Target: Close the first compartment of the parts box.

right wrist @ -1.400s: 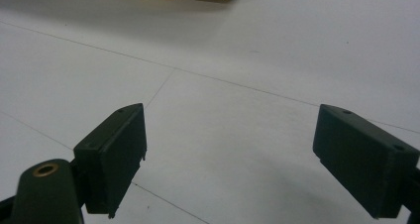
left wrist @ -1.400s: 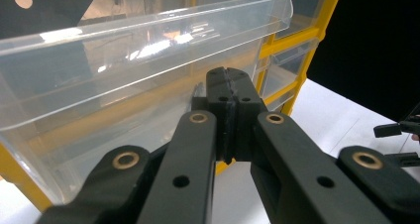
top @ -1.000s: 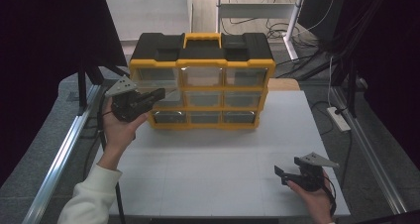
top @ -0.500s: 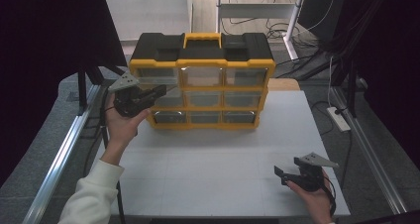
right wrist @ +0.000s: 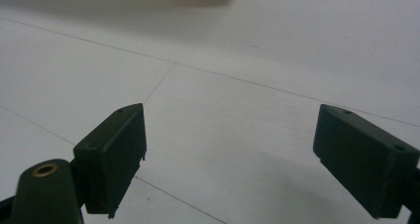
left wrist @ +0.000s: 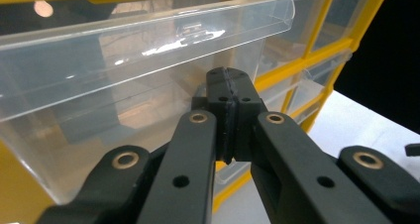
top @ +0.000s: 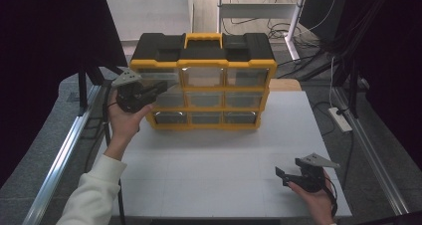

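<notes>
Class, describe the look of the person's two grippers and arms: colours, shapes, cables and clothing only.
Both the left gripper and right gripper are black, each topped with a grey three-cornered plate and trailing a black cable. In the gripper views the jaws are flat black bars with brass-coloured rivets and small screw holes. The left arm wears a white sleeve.

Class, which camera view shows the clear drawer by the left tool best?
The left gripper view: the clear drawer spans the frame, its lip just above the shut left tool. The high view shows it small, at the cabinet's left column. The right gripper view gives just a yellow base edge.
</notes>
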`<action>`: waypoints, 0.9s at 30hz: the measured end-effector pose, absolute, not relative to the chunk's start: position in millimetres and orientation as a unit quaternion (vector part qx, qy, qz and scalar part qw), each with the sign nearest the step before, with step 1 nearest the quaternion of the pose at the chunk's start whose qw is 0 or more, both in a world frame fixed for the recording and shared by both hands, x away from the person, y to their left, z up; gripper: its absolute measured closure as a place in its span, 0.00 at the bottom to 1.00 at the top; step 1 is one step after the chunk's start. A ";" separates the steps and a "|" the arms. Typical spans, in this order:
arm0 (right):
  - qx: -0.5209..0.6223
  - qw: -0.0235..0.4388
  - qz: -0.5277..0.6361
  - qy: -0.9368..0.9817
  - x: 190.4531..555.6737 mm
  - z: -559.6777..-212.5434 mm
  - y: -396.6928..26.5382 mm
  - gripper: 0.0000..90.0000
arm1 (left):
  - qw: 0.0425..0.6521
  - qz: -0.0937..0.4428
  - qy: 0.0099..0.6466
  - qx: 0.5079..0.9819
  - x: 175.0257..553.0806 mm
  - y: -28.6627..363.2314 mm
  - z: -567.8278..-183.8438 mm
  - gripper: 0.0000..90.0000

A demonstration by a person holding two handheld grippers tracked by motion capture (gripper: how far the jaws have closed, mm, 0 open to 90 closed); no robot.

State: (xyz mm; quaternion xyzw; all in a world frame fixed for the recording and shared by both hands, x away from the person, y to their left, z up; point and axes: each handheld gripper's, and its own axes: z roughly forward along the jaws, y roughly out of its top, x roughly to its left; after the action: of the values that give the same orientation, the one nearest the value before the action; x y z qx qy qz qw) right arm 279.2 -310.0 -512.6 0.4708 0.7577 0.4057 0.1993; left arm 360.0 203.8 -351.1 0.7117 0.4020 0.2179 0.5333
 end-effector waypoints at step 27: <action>0.470 0.197 0.405 0.759 279.5 -513.0 -309.7 0.15 | 0.528 0.215 0.419 0.706 378.0 207.8 -355.1 0.98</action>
State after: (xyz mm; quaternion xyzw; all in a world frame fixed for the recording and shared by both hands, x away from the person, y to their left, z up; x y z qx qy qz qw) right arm 279.5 -309.7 -513.0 0.4700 0.7591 0.4049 0.1971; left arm 378.0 207.8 -355.1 0.7062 0.4194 0.2149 0.5284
